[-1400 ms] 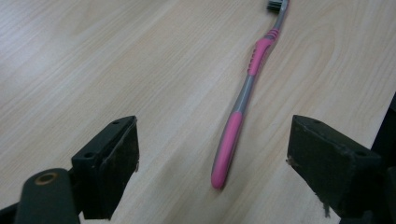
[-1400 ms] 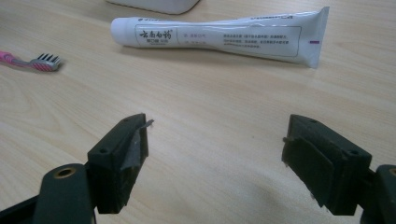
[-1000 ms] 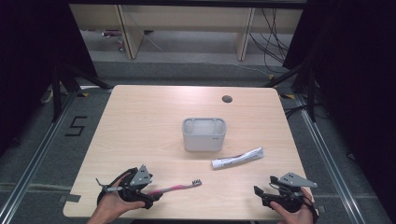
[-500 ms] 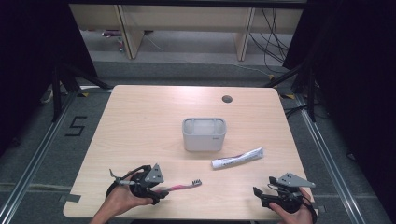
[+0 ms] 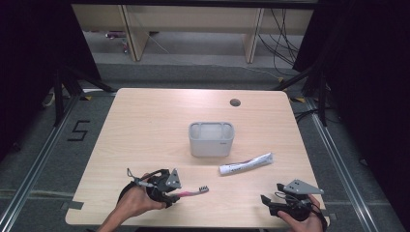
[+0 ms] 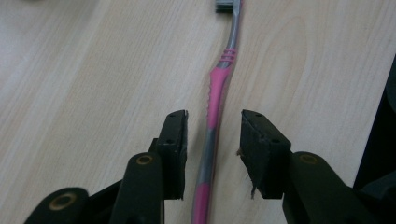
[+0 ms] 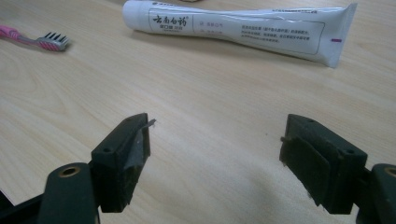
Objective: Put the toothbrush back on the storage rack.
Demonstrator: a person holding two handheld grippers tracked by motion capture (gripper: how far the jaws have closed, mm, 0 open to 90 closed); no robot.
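Left tool (image 6: pixel 212 140) parted, jaws astride brush (image 6: pixel 215 100) handle, not yet clamped; brush flat on table (image 5: pixel 145 125), near edge

Risk: thin handle lies nearer one jaw, may roll or skid on closing

Right tool (image 7: pixel 215 156) parted wide, empty; paste (image 7: pixel 233 29) beyond

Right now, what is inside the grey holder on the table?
The grey holder looks empty through its open top. Its walls hide the bottom, so I cannot see whether something small lies there.
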